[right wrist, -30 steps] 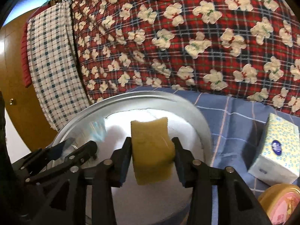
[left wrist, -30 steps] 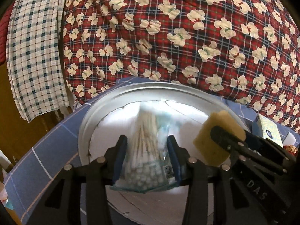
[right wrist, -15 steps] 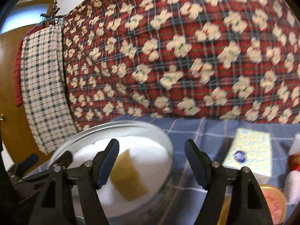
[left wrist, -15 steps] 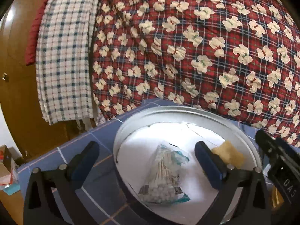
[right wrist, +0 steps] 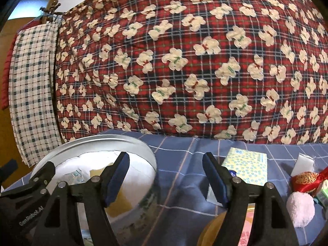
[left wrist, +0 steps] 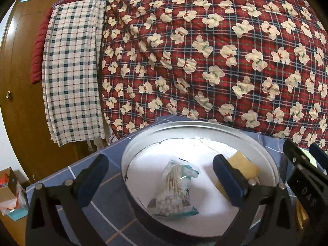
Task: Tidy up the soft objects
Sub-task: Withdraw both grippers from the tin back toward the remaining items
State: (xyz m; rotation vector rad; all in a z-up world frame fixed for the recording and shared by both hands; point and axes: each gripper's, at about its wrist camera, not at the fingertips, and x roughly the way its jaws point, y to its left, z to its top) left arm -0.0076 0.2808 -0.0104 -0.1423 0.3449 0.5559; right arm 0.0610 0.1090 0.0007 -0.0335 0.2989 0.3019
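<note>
Both grippers have released and drawn back: left gripper [left wrist: 160, 176] and right gripper [right wrist: 166, 176] hang with jaws spread wide and empty. Bag of cotton swabs [left wrist: 176, 192] and yellow sponge [left wrist: 244, 167] lie side by side in the round tin [left wrist: 143, 141], gathered there as sorted items, near the tabletop's left edge. Swab sticks run near-to-far, cotton tips toward the camera

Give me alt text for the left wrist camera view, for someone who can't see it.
A clear bag of cotton swabs and a yellow sponge lie in a round metal tin on a blue checked cloth, below the open left gripper. A red plaid quilt with cream bears fills the background.
</note>
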